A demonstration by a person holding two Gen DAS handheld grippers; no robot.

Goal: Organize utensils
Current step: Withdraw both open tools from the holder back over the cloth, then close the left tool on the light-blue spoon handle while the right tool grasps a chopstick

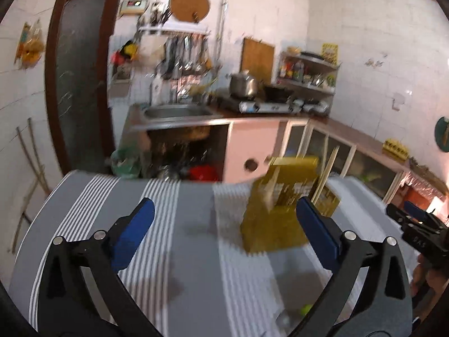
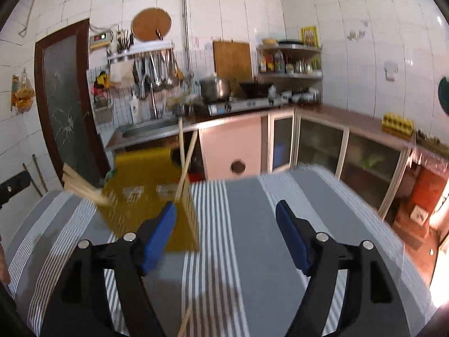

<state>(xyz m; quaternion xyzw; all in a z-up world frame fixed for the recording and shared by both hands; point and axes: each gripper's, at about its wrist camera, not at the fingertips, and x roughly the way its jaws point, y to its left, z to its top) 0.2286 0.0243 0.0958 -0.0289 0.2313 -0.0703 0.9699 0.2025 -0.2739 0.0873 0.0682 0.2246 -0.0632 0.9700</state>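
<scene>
**Both grippers spread wide above the striped cloth, holder between them**

The left gripper (image 1: 224, 224) has its blue-padded jaws wide apart with nothing between them. The right gripper (image 2: 226, 226) is spread just as wide and holds nothing.

The yellow slotted plastic utensil holder (image 1: 276, 205) stands on the grey-and-white striped tablecloth (image 1: 193, 266), just beyond the left gripper's right finger and, in the right wrist view, just beyond the right gripper's left finger. Pale wooden chopsticks (image 2: 185, 163) stick up out of it; more (image 2: 84, 186) jut from its left side. One loose chopstick (image 2: 185, 323) lies on the near cloth. Far behind runs a kitchen counter (image 2: 336, 116).
</scene>
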